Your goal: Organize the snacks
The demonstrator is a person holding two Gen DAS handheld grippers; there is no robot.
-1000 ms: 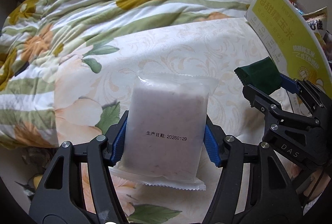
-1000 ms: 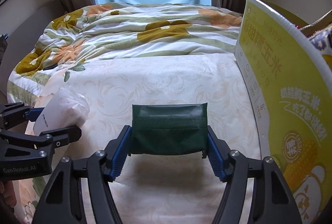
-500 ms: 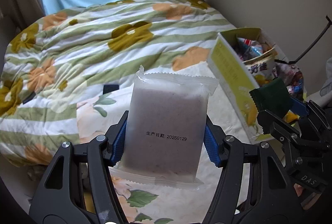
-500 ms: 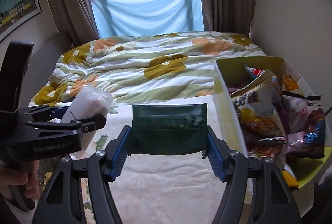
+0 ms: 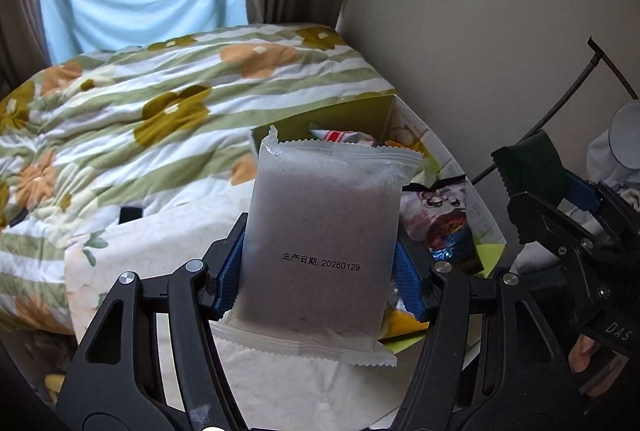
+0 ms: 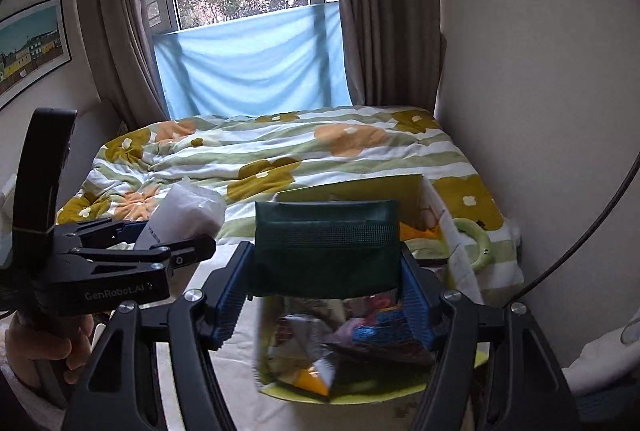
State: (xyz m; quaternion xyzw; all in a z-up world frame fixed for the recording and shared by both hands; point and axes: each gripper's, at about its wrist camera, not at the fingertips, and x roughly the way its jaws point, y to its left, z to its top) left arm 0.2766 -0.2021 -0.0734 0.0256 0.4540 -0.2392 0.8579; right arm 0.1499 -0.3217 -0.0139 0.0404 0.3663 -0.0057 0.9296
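My left gripper (image 5: 320,275) is shut on a frosted white snack packet (image 5: 324,247) with a printed date, held upright in the air beside the box. My right gripper (image 6: 326,295) is shut on a dark green snack packet (image 6: 326,245), held above the open yellow-green snack box (image 6: 456,251). The box (image 5: 486,227) holds several colourful snack bags (image 6: 360,331). In the left wrist view the right gripper (image 5: 560,203) shows at the right with the green packet (image 5: 528,167). In the right wrist view the left gripper (image 6: 160,243) shows at the left with the white packet (image 6: 184,211).
The box stands on a pale floral sheet (image 5: 168,243) at the bed's right side, against a beige wall (image 5: 480,11). A green and orange flowered quilt (image 6: 280,147) covers the bed behind. A window with a blue cloth (image 6: 248,67) and curtains lies beyond.
Both grippers have risen from low over the sheet and swung right toward the box, still holding their packets. The inside of the box has come into view.
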